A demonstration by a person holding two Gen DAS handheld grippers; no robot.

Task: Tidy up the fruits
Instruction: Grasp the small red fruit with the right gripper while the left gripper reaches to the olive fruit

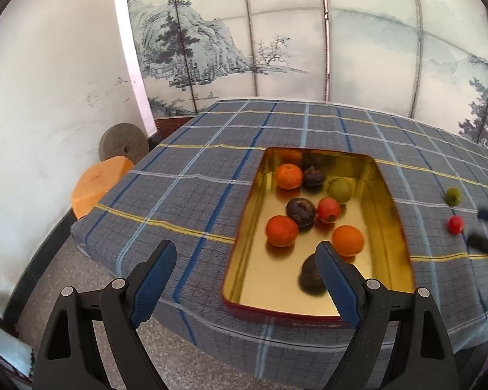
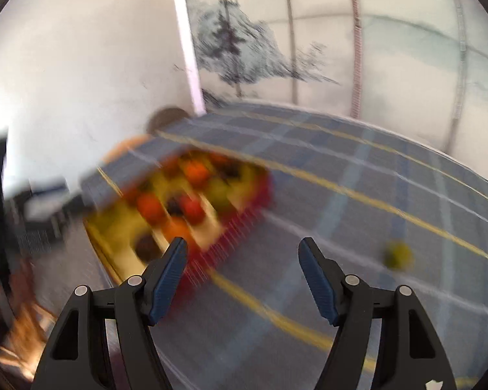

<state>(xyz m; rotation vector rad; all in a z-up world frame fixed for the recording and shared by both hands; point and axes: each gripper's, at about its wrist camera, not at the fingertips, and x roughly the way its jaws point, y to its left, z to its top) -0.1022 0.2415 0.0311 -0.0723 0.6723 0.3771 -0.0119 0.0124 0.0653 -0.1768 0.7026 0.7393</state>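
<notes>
A gold tin (image 1: 393, 227) with red outer walls lies on the plaid tablecloth (image 1: 195, 195). In it are several fruits: oranges (image 1: 281, 230), dark ones (image 1: 301, 211), a red one (image 1: 328, 209) and a green one (image 1: 340, 190). My left gripper (image 1: 246, 244) hangs open over the tin's near left corner, holding nothing. Right of the tin, a small green fruit (image 1: 453, 196) and a small red fruit (image 1: 455, 224) lie on the cloth. The right wrist view is blurred. There my right gripper (image 2: 243, 240) is open and empty, right of the tin (image 2: 244, 208), with the green fruit (image 2: 397, 255) farther right.
An orange stool (image 1: 97, 185) and a round stone wheel (image 1: 123, 146) stand off the table's left edge by the white wall. A painted folding screen (image 1: 276, 32) runs behind the table. The table's near edge drops to the floor just below my left gripper.
</notes>
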